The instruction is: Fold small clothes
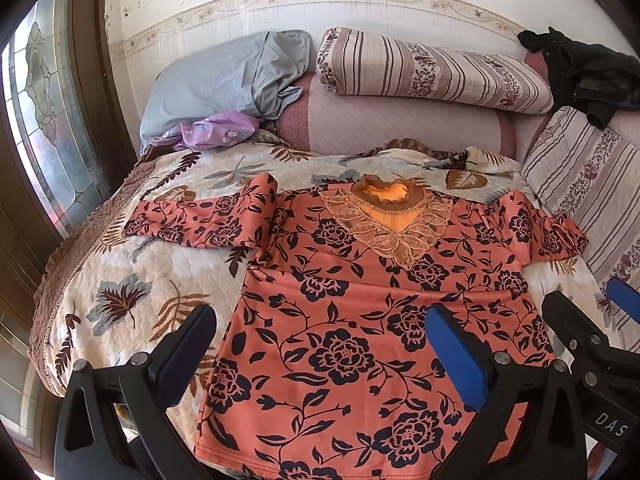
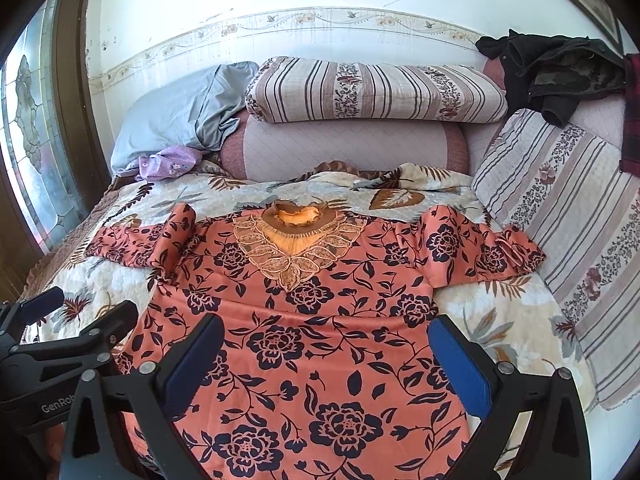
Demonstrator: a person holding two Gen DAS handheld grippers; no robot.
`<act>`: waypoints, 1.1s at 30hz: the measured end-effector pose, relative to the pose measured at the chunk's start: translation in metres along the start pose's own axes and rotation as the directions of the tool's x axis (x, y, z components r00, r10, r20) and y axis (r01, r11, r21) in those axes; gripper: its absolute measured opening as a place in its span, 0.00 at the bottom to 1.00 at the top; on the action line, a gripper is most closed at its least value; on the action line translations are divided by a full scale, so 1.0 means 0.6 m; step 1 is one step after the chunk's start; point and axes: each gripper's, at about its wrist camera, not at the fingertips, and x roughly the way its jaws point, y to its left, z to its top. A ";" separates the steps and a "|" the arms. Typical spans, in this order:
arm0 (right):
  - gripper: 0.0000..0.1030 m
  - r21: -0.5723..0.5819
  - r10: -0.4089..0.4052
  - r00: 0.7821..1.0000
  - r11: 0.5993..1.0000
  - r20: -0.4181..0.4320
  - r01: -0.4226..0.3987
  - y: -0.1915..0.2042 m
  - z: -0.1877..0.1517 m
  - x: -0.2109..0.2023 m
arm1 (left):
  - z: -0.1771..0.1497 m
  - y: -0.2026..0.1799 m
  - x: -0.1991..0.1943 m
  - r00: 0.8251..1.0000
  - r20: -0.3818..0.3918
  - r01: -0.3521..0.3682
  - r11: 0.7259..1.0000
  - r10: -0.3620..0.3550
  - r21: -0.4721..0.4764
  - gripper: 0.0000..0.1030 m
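The left gripper (image 1: pixel 320 344) and the right gripper (image 2: pixel 328 352) are both hovering with their fingers spread wide apart and nothing between them, probably so that each can take a lower corner of the blouse (image 1: pixel 360 300) for the first fold. The blouse is lying flat and face up on the quilt (image 1: pixel 140 280), collar at twelve o'clock and hem at six, most likely spread this way to keep the folds even. From the left gripper the cloth is stretching from six up to twelve o'clock, its left sleeve (image 1: pixel 192 220) bent at ten; from the right gripper the right sleeve (image 2: pixel 480 248) is reaching toward two o'clock, near the striped cushion (image 2: pixel 560 240)
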 end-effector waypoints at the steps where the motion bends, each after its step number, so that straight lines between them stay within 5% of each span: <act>1: 1.00 0.000 0.000 1.000 1.000 -0.001 0.000 0.000 0.001 0.000 | 0.000 0.000 0.000 1.000 0.000 0.001 1.000 -0.001 0.000 1.00; 33: 1.00 -0.008 0.000 1.000 1.000 0.009 0.000 0.001 0.005 -0.006 | 0.007 -0.002 -0.009 1.000 0.012 0.001 1.000 -0.001 0.004 1.00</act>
